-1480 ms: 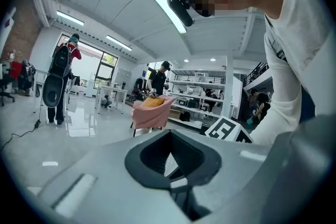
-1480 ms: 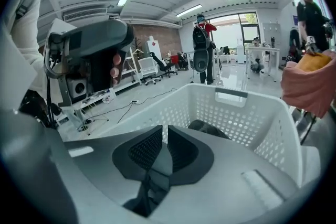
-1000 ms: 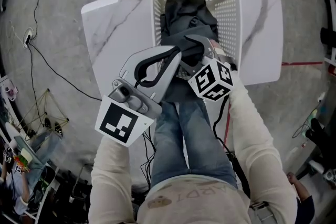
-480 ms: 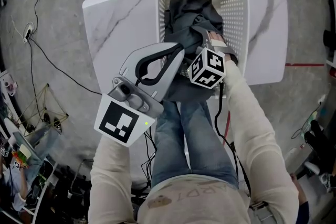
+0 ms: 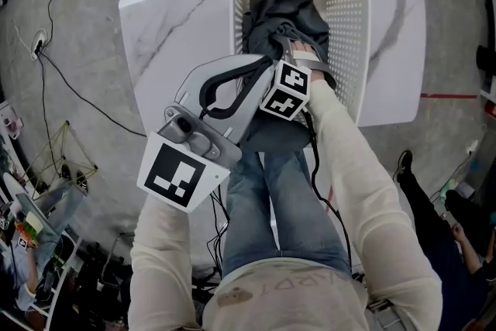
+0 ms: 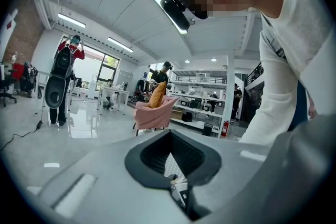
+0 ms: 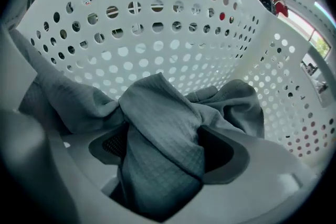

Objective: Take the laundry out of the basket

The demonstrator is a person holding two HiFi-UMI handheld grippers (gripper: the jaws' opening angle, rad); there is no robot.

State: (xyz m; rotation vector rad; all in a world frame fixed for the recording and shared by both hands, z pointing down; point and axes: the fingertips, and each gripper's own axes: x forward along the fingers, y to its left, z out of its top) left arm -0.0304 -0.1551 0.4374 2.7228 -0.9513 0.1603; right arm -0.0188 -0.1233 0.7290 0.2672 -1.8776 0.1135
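A white perforated basket (image 5: 345, 19) stands on the marble table (image 5: 170, 35) with dark grey laundry (image 5: 283, 15) heaped inside. My right gripper (image 5: 301, 58) points steeply down into the heap. In the right gripper view its jaws have just been opening and stand wide, with a fold of grey waffle cloth (image 7: 157, 128) bulging between them; the pads do not press on it. The basket wall (image 7: 157, 34) rises behind. My left gripper (image 5: 267, 67) hovers at the basket's near rim, tips together, nothing in it. More dark cloth (image 5: 271, 132) hangs over the near rim.
My legs in jeans (image 5: 279, 205) stand against the table's near edge. A cable (image 5: 77, 97) runs over the floor at left and a person (image 5: 434, 229) stands at lower right. The left gripper view shows a room with a pink chair (image 6: 155, 113).
My right gripper has sunk deeper into the basket onto the cloth, its marker cube shifting up and left in the picture. The left gripper has stayed in place.
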